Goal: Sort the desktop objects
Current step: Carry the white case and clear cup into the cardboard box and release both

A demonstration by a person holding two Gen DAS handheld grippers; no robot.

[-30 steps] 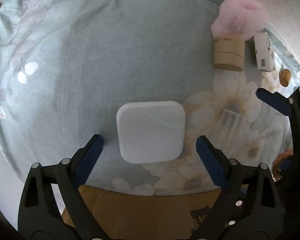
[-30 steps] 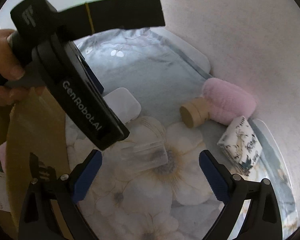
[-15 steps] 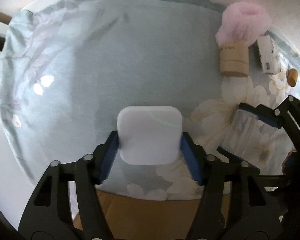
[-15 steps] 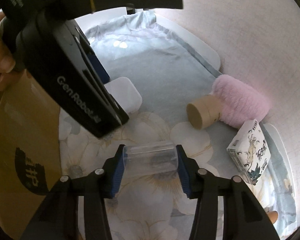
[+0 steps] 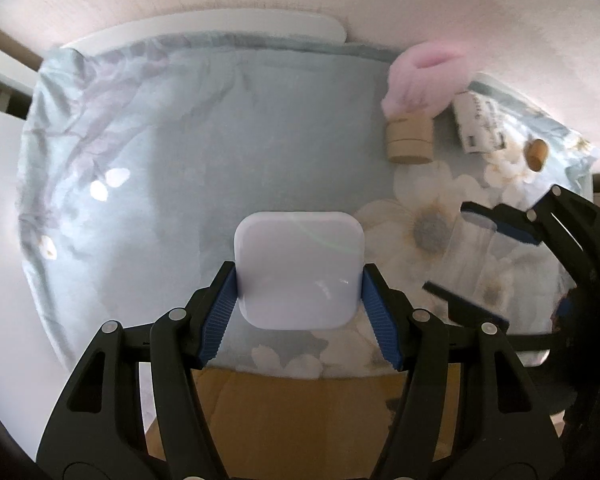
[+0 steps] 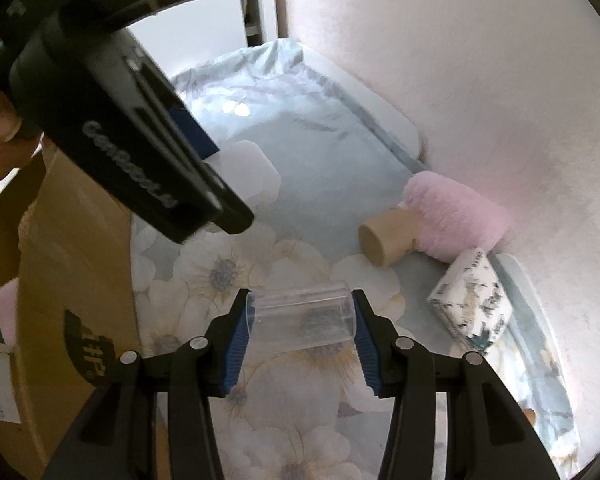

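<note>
Left hand-held gripper (image 5: 298, 292) pinches the white square case (image 5: 298, 270) by its side edges. Right hand-held gripper (image 6: 302, 330) pinches the clear tube (image 6: 302, 316) end to end, long axis crosswise; the cardboard box (image 6: 76, 280) lies at 9 o'clock.

Both tools are matte black plastic with skeletal, cut-out arms, silver screw heads at the joints and ribbed blue pads. The left tool (image 5: 298, 286) has white lettering and a thin yellow line; the right tool (image 6: 300, 328) matches.
</note>
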